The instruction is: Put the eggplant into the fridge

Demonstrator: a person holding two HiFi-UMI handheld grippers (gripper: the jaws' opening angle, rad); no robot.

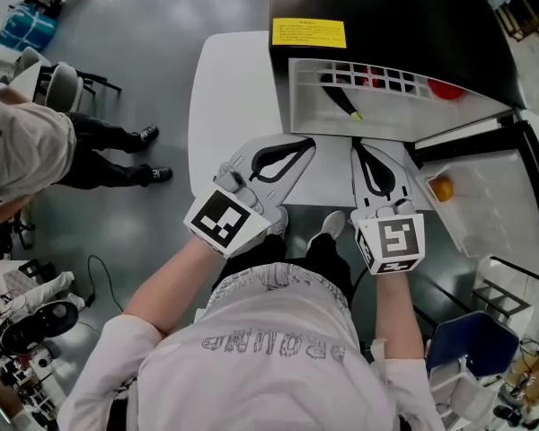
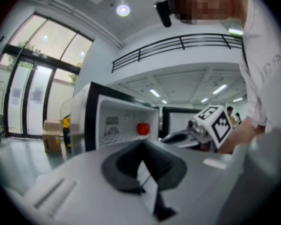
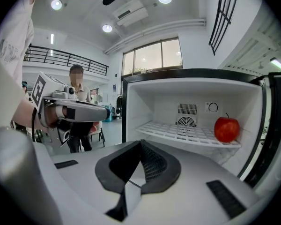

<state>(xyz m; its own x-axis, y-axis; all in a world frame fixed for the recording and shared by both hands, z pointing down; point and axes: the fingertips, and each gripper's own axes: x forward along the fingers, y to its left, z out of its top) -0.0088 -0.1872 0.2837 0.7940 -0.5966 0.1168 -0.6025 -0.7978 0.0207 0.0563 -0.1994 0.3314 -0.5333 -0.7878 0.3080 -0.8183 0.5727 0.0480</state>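
Left tool (image 1: 307,144) and right tool (image 1: 359,148) are hovering side by side before the open fridge (image 1: 386,7), each holding its jaws together with nothing between them. The eggplant (image 1: 340,100) is lying inside the fridge, green stem end outward, well apart from a red apple (image 1: 446,88).

A red apple (image 3: 226,129) sits ahead of the right tool (image 1: 361,149), slightly rightward. A small orange fruit (image 1: 441,188) lies near its right side. A bystander (image 1: 36,151) stands well left of the left tool (image 1: 305,144).
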